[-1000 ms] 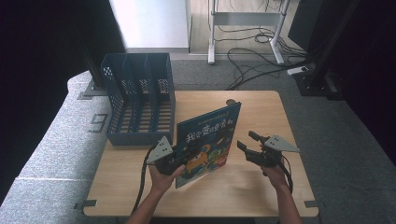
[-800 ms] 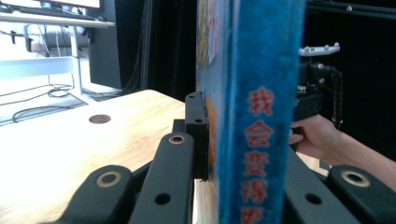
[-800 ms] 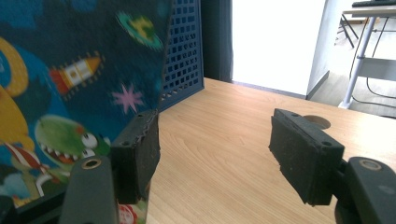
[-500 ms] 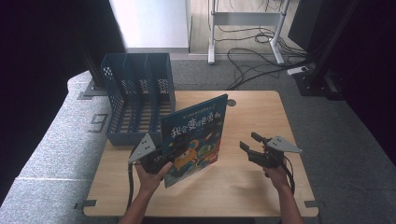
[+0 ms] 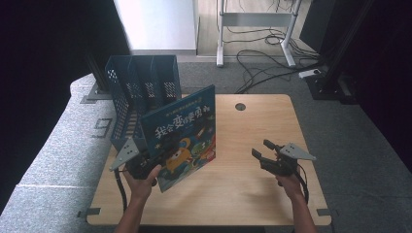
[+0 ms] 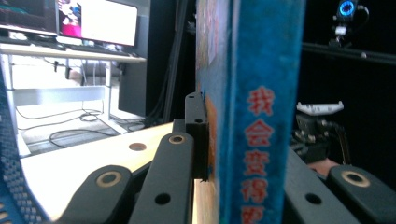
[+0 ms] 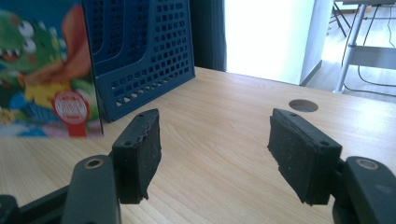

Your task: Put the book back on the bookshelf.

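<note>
Your left hand-held gripper (image 5: 148, 165) is clamped on the book (image 5: 182, 136): keep it upright and steer its lower edge into a rack (image 5: 141, 92) slot.

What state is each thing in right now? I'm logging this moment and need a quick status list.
Book: upright, lifted off the table, clamped at its lower corner.
Left gripper: shut on the book.
Right gripper: open, holding nothing, above the table.
Blue file rack: standing at the table's left edge; the slots in sight look empty.
Table: bare where visible.
</note>
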Demonstrator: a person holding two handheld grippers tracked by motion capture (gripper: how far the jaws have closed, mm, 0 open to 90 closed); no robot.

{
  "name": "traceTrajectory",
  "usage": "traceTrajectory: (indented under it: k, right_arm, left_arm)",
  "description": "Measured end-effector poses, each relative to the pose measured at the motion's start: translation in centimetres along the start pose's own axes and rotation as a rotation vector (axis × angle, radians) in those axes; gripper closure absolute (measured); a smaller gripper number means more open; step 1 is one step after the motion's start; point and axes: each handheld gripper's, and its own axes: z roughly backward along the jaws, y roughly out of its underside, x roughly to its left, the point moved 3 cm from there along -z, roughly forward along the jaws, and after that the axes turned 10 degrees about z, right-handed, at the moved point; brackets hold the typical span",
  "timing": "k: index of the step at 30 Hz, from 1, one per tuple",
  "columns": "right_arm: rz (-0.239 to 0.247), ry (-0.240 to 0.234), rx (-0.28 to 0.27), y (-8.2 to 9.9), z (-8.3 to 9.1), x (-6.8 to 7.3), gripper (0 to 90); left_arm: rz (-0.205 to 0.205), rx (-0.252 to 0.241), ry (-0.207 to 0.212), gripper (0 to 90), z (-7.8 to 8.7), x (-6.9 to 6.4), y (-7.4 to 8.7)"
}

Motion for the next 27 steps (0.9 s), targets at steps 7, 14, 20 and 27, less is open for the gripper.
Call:
traceTrajectory:
  k: [7, 14, 20, 27]
  right_arm:
    - [-0.003, 0.003, 0.021, 0.7, -0.2, 0.0, 33.4]
    - [0.002, -0.002, 0.039, 1.1, -0.4, 0.2, 33.4]
    - [0.004, -0.001, 0.050, 1.4, -0.6, 0.2, 33.4]
    - [0.005, -0.001, 0.062, 1.6, -0.8, 0.2, 33.6]
  left_arm:
    - [0.009, -0.049, -0.030, 83.3, 1.4, 0.7, -1.1]
    - [0.007, -0.093, -0.068, 83.2, 2.6, 1.4, -2.2]
    - [0.001, -0.113, -0.105, 83.2, 3.2, 1.9, -2.5]
    - [0.006, -0.124, -0.124, 83.3, 3.7, 2.5, -2.8]
